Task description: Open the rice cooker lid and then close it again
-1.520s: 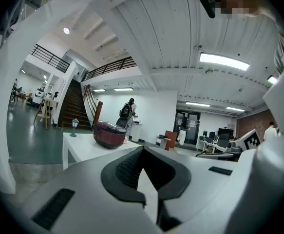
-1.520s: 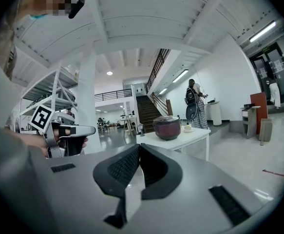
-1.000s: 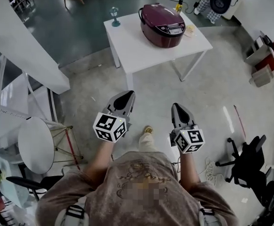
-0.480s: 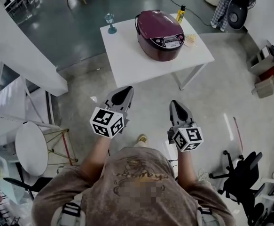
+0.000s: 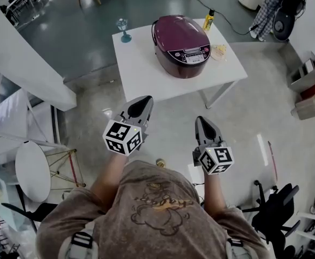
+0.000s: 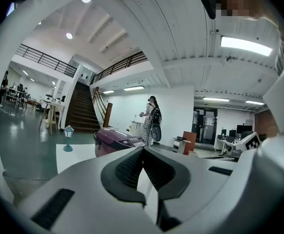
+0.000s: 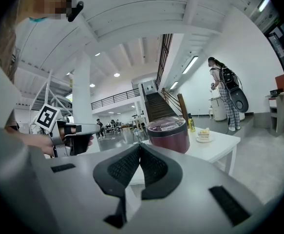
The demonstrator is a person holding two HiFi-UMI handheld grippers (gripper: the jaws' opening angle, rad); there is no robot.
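wearer: a brown printed shirt (image 5: 157, 209) fills the bottom of the head view, both forearms reaching forward.
left tool (image 6: 142, 149): jaws pressed together, ribbed pads meeting at the tip, nothing between them; held in the air over the floor, short of the bench, pointing towards it.
right tool (image 7: 139, 147): jaws closed on each other, empty; level with the left one, the two well apart, side by side.
marker cubes: one at the back of each tool, the left cube (image 5: 122, 138) and the right cube (image 5: 216, 159), close to the wearer's chest.
floor (image 5: 173, 117): pale concrete under both tools, turning dark green beyond the bench.
bench (image 5: 146, 72): white, square-topped, ahead of the tools and not touched by either.
rice cooker (image 5: 181, 45): dark maroon, standing on the far right part of the bench, control panel facing the wearer.
lid (image 5: 174, 30): down and shut on the cooker.
snack plate (image 5: 219, 50): just right of the cooker, on the bench.
yellow bottle (image 5: 208, 19): upright near the far right corner.
blue stemmed ornament (image 5: 123, 29): upright at the far left corner, apart from the cooker.
staircase (image 6: 81, 111): dark, rising behind the bench.
bystander (image 7: 224, 89): stands far off by a white wall, wearing a backpack.
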